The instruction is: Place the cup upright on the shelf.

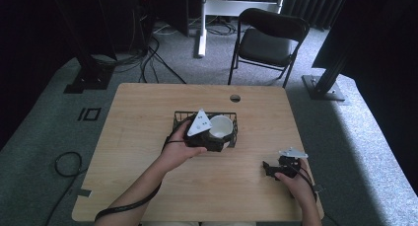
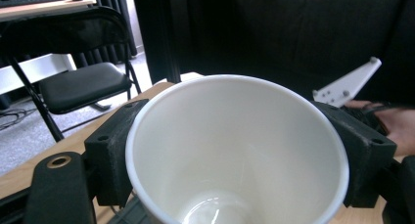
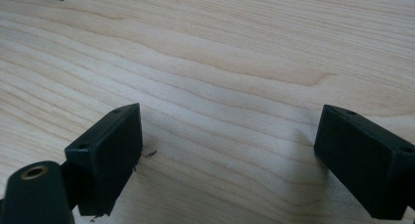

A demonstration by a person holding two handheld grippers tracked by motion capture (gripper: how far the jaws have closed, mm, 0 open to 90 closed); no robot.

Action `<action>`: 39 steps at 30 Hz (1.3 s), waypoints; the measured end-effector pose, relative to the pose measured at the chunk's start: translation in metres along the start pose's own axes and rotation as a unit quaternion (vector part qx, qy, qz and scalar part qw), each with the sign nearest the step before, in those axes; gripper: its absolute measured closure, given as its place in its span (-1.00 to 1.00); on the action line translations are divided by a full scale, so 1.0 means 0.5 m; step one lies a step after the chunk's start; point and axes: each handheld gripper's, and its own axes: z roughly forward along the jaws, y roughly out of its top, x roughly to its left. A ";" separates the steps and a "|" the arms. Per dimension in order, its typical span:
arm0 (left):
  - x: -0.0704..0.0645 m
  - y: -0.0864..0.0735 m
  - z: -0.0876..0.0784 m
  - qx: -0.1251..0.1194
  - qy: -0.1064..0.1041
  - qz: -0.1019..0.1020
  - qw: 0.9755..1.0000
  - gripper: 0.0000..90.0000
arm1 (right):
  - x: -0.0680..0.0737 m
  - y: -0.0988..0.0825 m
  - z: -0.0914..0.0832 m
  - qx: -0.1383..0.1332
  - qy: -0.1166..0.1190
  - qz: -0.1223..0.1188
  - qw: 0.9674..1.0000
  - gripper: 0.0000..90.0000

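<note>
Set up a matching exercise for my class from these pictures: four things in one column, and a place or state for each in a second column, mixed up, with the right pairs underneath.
Column one:
1. white cup
2. right gripper
3. wire basket
4. folding chair

Column two:
A. on the carpet beyond the table's far edge
B. jaws spread wide over bare wood
C. between the left gripper's jaws
D. near the middle of the table

Right pairs: 1-C, 2-B, 3-D, 4-A
</note>
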 end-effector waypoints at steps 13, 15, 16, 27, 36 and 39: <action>0.080 0.017 -0.023 -0.024 0.098 -0.025 0.995 -0.55 | 0.000 0.000 0.000 0.000 0.000 0.000 1.000 -0.77; 0.090 0.014 -0.023 -0.025 0.107 -0.031 0.993 -0.55 | 0.000 0.000 0.000 0.000 0.000 0.000 1.000 -0.77; 0.095 0.013 -0.022 -0.025 0.113 -0.033 0.993 -0.55 | 0.000 0.000 0.000 0.000 0.000 0.000 1.000 -0.77; 0.140 -0.029 -0.003 -0.009 0.171 -0.071 0.983 -0.55 | 0.000 0.000 0.000 0.000 0.000 0.000 1.000 -0.77; 0.155 -0.081 0.021 0.011 0.183 -0.094 0.978 -0.55 | 0.000 0.000 0.000 0.000 0.000 0.001 1.000 -0.77; 0.156 -0.095 0.030 0.018 0.186 -0.101 0.977 -0.55 | 0.000 0.000 0.000 0.000 0.000 0.001 1.000 -0.77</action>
